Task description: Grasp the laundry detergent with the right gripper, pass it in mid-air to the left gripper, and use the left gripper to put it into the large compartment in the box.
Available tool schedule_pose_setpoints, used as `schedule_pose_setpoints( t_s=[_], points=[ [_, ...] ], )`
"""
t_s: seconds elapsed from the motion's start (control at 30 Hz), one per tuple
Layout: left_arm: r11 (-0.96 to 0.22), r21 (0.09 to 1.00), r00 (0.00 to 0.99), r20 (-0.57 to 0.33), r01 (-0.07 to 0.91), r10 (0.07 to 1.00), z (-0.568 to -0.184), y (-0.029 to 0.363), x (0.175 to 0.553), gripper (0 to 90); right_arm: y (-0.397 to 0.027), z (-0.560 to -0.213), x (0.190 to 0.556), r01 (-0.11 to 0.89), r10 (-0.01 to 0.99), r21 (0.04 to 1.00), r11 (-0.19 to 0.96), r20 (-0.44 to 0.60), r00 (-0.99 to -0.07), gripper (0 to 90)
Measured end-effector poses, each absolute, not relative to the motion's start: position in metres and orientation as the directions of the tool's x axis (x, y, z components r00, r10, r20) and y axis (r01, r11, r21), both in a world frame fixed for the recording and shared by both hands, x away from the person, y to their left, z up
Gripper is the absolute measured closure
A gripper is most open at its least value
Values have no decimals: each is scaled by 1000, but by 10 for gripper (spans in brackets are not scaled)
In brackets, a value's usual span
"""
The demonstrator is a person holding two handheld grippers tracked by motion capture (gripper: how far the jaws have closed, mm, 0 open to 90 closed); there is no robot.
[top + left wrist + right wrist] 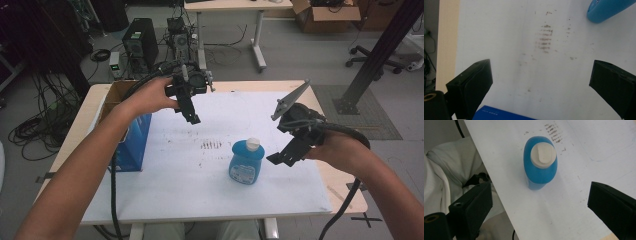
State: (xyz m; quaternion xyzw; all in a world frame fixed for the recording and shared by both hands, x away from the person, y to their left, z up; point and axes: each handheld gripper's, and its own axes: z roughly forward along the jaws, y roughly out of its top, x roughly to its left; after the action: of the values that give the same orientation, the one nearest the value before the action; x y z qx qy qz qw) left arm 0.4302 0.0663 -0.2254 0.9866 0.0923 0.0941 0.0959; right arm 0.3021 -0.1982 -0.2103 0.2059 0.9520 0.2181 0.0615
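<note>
we see the blue bottle standing upright on the white sheet of the tabletop, its cream cap on top, toward the right of the middle. the right tongs hang just to the bottle's right, near it but not touching; in the right gripper view the bottle sits ahead of and between the two wide-spread jaws, which hold nothing. the left tongs are well apart from the bottle, raised over the far left part of the sheet, jaws also spread wide and empty; in the left gripper view the bottle's base shows at the upper right corner, beyond a patch of brown smudges. the left hand grips its tool with the forearm reaching forward from the lower left, jaws pointing down. the right hand holds its tool tilted, jaws angled down and left toward the bottle. a blue box stands at the sheet's left edge.
</note>
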Motion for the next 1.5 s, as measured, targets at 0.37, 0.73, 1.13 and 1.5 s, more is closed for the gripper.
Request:
schedule_pose_setpoints(
  t_s=[0.37, 0.73, 1.13, 1.5],
  points=[
    [-965, 203, 965, 168, 165, 200, -226, 66, 429, 49, -205, -231, 301, 374, 426, 479, 794, 1, -905, 54],
    [-967, 198, 966, 166, 162, 196, -228, 66, 427, 49, -217, -260, 298, 357, 435, 570, 740, -1, -901, 51],
    [-969, 183, 969, 154, 165, 194, -233, 65, 428, 49, -225, -289, 295, 325, 432, 662, 675, 2, -902, 50],
    [-971, 175, 970, 149, 164, 191, -235, 63, 428, 50, -237, -315, 295, 297, 452, 771, 564, 13, -892, 49]
  ],
)
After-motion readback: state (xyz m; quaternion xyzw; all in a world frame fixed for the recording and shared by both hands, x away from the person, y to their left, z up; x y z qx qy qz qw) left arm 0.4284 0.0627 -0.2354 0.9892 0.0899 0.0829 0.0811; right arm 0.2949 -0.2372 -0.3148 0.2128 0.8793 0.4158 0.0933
